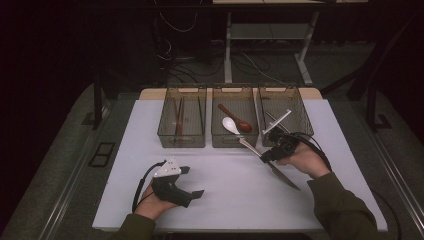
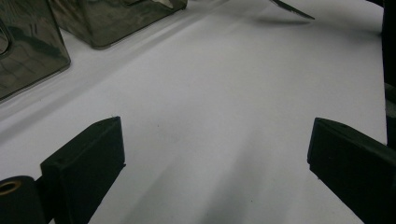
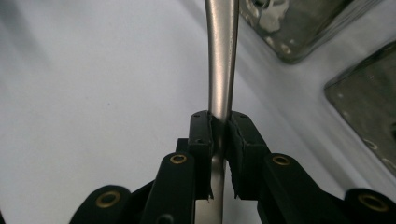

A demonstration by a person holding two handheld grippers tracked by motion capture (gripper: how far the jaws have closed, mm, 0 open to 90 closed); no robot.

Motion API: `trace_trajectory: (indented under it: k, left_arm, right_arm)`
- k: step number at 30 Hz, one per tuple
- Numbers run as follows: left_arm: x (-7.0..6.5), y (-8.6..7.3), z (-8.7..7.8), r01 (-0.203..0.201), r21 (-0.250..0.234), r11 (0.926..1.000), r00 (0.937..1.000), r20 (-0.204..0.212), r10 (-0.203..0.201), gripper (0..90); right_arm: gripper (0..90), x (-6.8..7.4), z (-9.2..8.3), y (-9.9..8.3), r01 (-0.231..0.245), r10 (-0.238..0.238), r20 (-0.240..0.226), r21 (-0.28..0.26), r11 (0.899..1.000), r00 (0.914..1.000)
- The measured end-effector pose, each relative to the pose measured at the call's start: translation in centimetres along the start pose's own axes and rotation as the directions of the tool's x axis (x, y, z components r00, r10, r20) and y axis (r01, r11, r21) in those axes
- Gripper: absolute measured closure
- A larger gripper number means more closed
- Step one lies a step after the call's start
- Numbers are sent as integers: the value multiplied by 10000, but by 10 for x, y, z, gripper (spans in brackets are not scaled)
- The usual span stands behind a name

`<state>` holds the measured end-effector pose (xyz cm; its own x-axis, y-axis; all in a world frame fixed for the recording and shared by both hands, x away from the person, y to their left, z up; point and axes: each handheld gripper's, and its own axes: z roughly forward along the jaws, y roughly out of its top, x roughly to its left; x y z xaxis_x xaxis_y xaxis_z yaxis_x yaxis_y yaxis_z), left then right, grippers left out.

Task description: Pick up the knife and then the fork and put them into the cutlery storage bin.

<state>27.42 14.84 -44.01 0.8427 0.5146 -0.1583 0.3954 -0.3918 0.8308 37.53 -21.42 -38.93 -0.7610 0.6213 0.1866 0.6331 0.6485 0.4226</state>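
We hold a metal spoon (image 1: 239, 134) in the right gripper (image 1: 270, 152), whose jaws are closed tight on the slim handle. In the right gripper view the pads (image 3: 203, 140) pinch the handle (image 3: 221, 70) from both sides with no gap. The white-looking bowl of the spoon hangs over the near edge of the middle bin (image 1: 235, 141), at the far side of the bench (image 1: 240, 195).

Risks from here:
- The handle is smooth, polished and narrow. Clamped at one point, it may pivot between the pads, and the bowl end would then sag or swing.
- The bowl could strike the bin's near wall if it is carried too low, which may twist the spoon out of the grip.
- A knife (image 1: 282, 176) lies on the bench just near of the right hand; a sleeve or a trailing cable could drag it.

Materials and shapes:
- The three bins are translucent, smoke-tinted plastic, rectangular, with thin rigid walls.
- The middle bin already holds a reddish-brown wooden spoon (image 1: 236, 120).
- The left bin (image 1: 182, 139) holds long thin sticks, probably chopsticks.
- The right bin (image 1: 286, 100) holds pale slim utensils that we cannot identify.
- The bench surface is matte white and flat.

The left gripper (image 1: 191, 181) rests near-left on the bench with its jaws spread wide and nothing between them.
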Motion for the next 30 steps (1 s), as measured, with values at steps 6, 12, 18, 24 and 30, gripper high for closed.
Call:
trace_trajectory:
  k: [6, 12, 18, 24, 30]
  left_arm:
    - [0, 0, 0, 1, -4, 10000, 10000, 9, -1, 30]
    - [0, 0, 0, 2, -13, 10000, 10000, -4, -2, 30]
    - [0, 0, -1, 13, -31, 10000, 10000, -7, -13, 29]
    - [1, 0, -1, 16, -35, 10000, 10000, -6, -16, 30]
    - [4, -2, -1, 37, 61, 10000, 9999, -109, -36, 29]
  right_arm:
    - [800, -7, -16, -4, -50, 35, -161, -918, 9958, 9999]
    - [800, -12, -30, -8, -226, 217, -68, -1842, 9826, 9997]
    - [800, -19, -46, -13, -452, 434, -128, -2848, 9575, 9990]
    - [799, -27, -57, -19, -582, 567, -144, -3460, 9364, 9983]
    - [799, -33, -67, -24, -792, 821, -108, -4146, 9066, 9966]
